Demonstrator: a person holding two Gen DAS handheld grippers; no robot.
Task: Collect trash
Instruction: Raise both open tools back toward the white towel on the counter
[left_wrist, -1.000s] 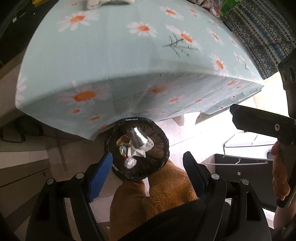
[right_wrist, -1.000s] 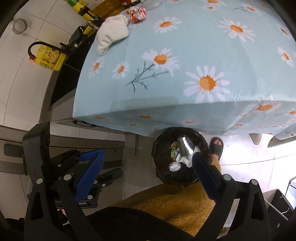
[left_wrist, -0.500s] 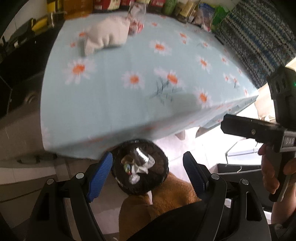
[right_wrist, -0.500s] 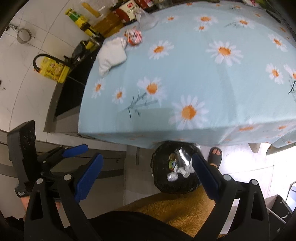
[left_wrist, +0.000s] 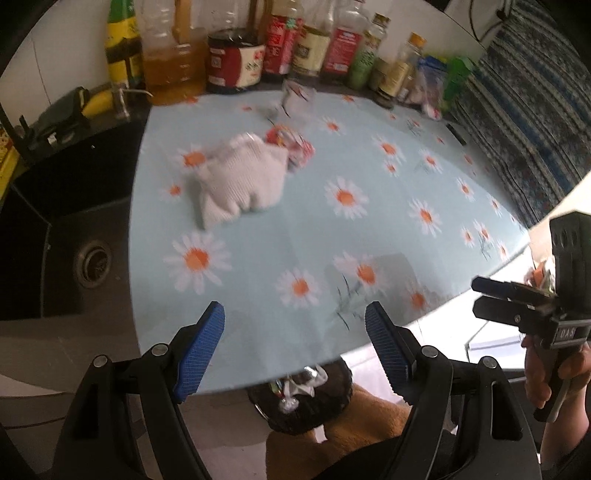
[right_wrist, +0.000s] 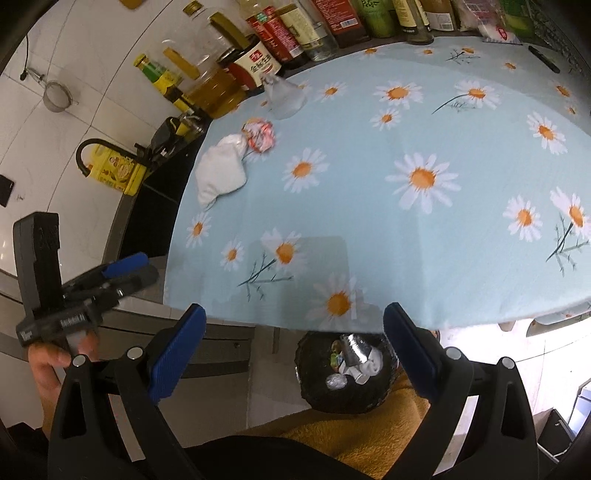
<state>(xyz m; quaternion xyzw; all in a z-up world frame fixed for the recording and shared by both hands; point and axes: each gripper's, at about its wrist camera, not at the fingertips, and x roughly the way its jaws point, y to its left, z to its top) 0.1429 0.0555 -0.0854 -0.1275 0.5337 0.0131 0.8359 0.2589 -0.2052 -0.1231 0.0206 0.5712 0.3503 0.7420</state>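
A crumpled red-and-white wrapper lies at the far side of the daisy tablecloth, next to a white cloth. A crumpled clear plastic piece lies behind it near the bottles. A black trash bin with wrappers and foil inside stands on the floor under the table's near edge. My left gripper and right gripper are both open and empty, above the near table edge.
Several bottles and jars line the table's back edge. A black sink with a faucet sits left of the table. The other gripper shows in each view, the right one and the left one.
Both grippers have risen and tilted up from over the bin, so the tabletop with the wrapper and cloth now fills the views. Both stay open and empty.
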